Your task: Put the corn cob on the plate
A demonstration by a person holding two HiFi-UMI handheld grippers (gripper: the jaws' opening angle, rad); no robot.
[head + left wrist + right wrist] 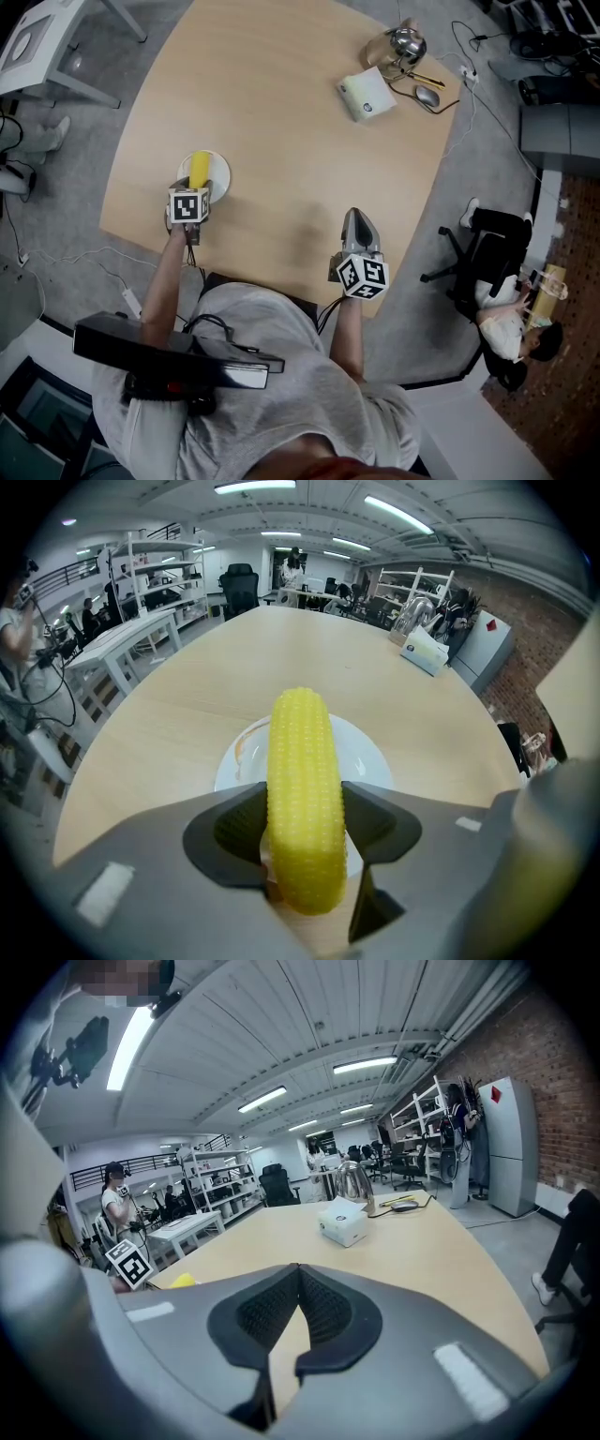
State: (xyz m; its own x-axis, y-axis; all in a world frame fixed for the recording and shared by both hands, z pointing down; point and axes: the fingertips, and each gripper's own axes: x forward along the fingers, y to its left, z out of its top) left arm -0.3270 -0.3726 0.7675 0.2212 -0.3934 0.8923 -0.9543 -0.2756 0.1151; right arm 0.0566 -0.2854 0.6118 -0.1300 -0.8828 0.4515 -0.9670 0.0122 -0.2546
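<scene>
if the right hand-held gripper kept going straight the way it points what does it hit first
Likely the white box: the right hand-held gripper, shut and empty, points across bare table toward it. The box sits slightly right of the line, so it might miss.

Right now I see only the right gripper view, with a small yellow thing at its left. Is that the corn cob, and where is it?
Observer: Yes. The left gripper holds the corn cob, jaws shut on its near part.
Operator: Is the plate under it?
Observer: The white plate lies right below the cob; whether they touch, I cannot tell.
Operator: Is anything else on the plate?
Observer: I see only a brownish smear near its left rim.
</scene>
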